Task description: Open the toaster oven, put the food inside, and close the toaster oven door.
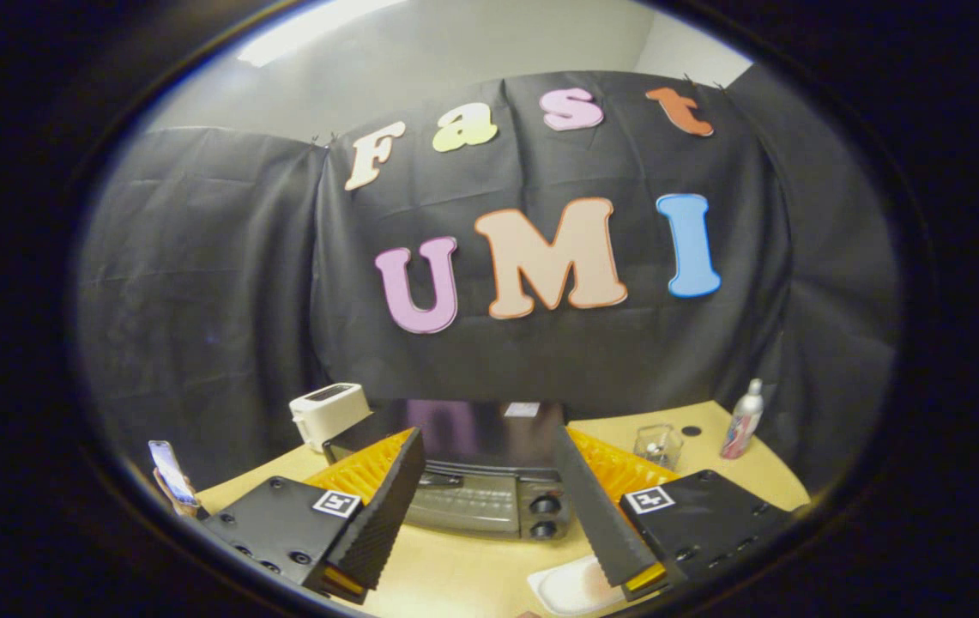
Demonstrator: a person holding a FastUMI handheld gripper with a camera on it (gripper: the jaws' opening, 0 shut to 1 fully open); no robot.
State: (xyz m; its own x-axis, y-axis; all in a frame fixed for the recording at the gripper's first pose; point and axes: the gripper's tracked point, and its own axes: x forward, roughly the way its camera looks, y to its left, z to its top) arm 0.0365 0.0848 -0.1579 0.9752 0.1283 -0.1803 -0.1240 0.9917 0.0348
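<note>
A black toaster oven (pixel 480 481) stands on the wooden table just ahead of my fingers, its glass door shut and two knobs (pixel 544 515) on its right side. My gripper (pixel 489 549) is open, its black ribbed fingers (pixel 386 506) spread wide with nothing between them. A white plate (pixel 571 586) with something pale on it lies on the table by the tip of the right finger; I cannot make out the food.
A white toaster (pixel 328 414) stands behind the oven's left corner. A clear glass (pixel 657 446) and a spray bottle (pixel 743 421) stand to the oven's right. A hand with a phone (pixel 172 474) is at the table's left. The table (pixel 472 575) is light wood.
</note>
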